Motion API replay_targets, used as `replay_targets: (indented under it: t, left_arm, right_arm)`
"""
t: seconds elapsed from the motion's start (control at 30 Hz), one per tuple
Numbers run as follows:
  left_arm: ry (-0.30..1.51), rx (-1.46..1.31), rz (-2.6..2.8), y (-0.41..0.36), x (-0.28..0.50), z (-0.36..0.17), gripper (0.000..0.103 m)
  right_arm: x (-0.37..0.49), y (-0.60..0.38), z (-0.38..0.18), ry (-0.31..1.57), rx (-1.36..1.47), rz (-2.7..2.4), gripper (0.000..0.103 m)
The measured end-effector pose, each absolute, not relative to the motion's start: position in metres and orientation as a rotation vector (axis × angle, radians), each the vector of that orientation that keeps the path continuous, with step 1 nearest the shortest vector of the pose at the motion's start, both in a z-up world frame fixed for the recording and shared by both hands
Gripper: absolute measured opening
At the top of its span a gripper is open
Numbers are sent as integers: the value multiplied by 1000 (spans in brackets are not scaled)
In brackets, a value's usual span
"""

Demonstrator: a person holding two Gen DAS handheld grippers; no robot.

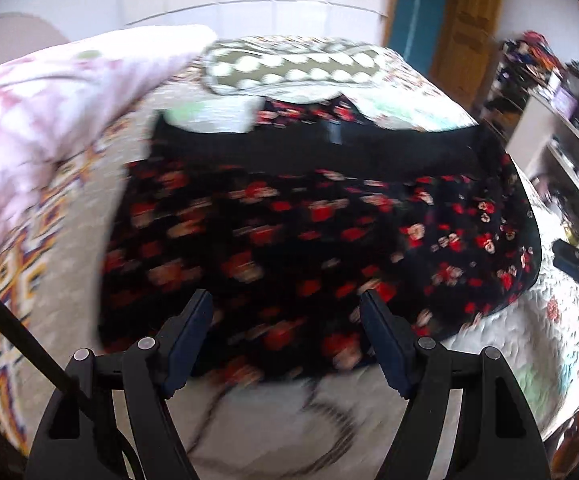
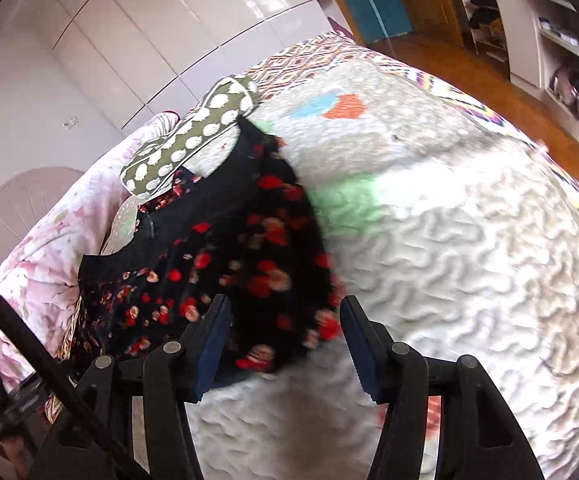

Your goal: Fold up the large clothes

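A quilted bed (image 2: 469, 240) carries the black floral dress (image 1: 309, 232) spread flat, its top toward a polka-dot cushion (image 1: 289, 66). Both tools hover with jaws apart, empty — left tool (image 1: 287, 344) over the hem, right tool (image 2: 285, 344) at its edge.

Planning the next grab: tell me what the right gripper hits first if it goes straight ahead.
Most likely the near hem of the black floral dress, which lies between the open fingers of the right gripper; depth is unclear through the blur.

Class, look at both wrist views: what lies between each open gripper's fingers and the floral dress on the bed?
Nothing: in both views the floral dress edge already sits between the left gripper and right gripper fingers.
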State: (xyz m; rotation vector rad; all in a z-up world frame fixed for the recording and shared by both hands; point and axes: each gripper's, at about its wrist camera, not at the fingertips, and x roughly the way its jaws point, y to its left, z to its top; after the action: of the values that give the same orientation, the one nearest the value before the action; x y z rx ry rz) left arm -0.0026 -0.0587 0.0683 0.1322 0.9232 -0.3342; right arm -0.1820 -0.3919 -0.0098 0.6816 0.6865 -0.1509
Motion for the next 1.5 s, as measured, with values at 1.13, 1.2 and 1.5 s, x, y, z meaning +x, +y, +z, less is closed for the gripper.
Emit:
replay_targets:
  t: [1.13, 1.2, 1.5]
  left_arm:
    - [830, -18, -189, 55, -98, 85, 86]
    - [826, -21, -190, 57, -100, 83, 86]
    - [820, -93, -148, 85, -102, 77, 86]
  right_arm:
    - [-174, -363, -62, 600, 1005, -84, 81]
    - [-166, -366, -63, 597, 1015, -107, 81]
    - [-125, -373, -54, 709, 943, -190, 29]
